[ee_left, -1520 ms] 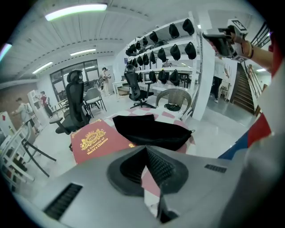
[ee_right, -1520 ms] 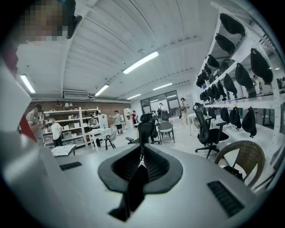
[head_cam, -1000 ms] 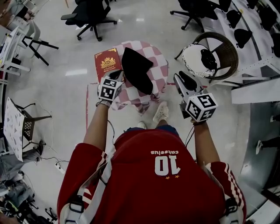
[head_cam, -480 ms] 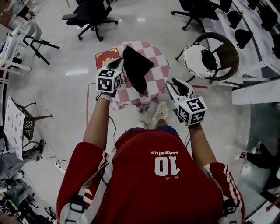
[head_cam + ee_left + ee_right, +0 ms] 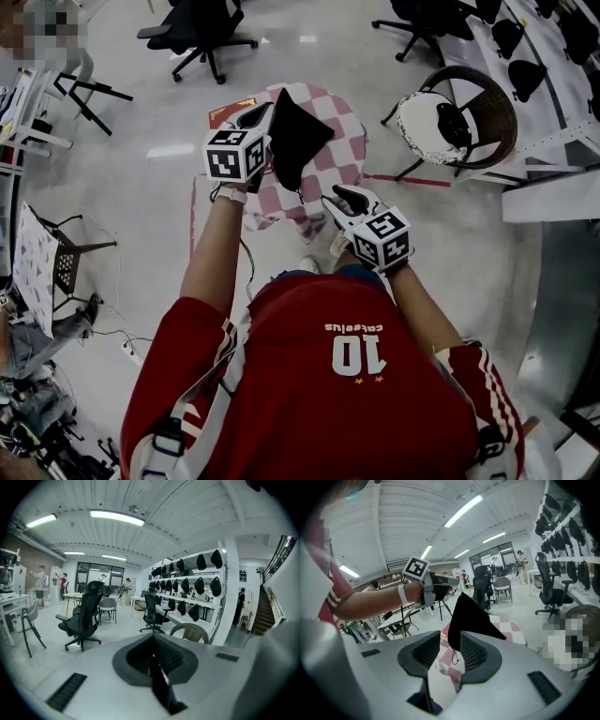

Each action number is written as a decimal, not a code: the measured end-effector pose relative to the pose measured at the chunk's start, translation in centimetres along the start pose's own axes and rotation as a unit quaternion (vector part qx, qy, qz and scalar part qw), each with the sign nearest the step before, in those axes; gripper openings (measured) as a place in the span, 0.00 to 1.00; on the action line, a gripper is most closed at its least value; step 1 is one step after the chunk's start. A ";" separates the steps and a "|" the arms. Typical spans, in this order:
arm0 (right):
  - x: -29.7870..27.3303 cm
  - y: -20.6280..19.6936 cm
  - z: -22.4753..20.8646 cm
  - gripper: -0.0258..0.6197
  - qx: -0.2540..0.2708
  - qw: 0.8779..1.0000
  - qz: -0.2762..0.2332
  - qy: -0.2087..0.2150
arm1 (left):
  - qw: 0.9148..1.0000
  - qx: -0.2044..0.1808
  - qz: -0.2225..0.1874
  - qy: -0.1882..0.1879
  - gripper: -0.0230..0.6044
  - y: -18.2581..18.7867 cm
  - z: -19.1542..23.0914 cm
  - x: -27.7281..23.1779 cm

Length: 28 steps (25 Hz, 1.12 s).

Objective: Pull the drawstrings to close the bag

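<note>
the left gripper [image 5: 261, 120] is squeezed shut and holds the black bag [image 5: 298, 141] up by its top, maybe by a string; it's hard to see. the right gripper [image 5: 342, 199] has just been opening wide, with nothing in it, likely to grab the loose string [image 5: 454, 656] under the bag. the bag hangs over the checked table [image 5: 342, 150].

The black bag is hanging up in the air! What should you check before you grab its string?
1. Is the left gripper shut on the black bag: ok.
2. Is the bag lifted off the checkered table: ok.
3. Are the right gripper fingers apart: ok, they have just been opening and grip nothing.
4. Is the drawstring dangling in sight below the bag: ok.
5. Has the right gripper reached the drawstring: not ok, it is short of it.
6. Is the bag's mouth open or closed: cannot tell.
</note>
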State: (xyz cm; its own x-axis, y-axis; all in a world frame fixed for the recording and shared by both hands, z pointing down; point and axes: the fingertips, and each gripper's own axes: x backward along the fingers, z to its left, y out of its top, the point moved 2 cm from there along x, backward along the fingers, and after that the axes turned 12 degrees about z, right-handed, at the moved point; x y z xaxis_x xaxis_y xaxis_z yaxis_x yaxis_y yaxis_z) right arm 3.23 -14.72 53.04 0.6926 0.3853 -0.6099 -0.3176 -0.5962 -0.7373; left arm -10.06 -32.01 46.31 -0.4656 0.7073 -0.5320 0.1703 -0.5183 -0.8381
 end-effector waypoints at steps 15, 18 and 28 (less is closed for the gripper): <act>-10.1 -7.5 -2.2 0.28 -0.015 0.993 0.111 -0.036 | 1.000 -0.016 -0.009 -0.006 0.05 1.5 -2.1 1.1; -10.9 -8.4 -3.7 0.15 -0.011 0.989 0.122 -0.084 | 1.000 -0.019 -0.004 -0.003 0.05 0.9 -1.9 1.2; -9.8 -8.5 -5.2 0.06 -0.031 0.987 0.114 -0.111 | 1.000 0.001 -0.006 0.022 0.05 -0.3 1.1 2.8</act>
State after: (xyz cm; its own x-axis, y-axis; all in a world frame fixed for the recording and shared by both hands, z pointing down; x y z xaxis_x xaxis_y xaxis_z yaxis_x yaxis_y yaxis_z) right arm 2.54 -17.12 66.75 0.4466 0.3775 -0.8112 -0.4026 -0.7248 -0.5590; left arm -12.43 -30.36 45.21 -0.4296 0.7334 -0.5269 0.1630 -0.5109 -0.8441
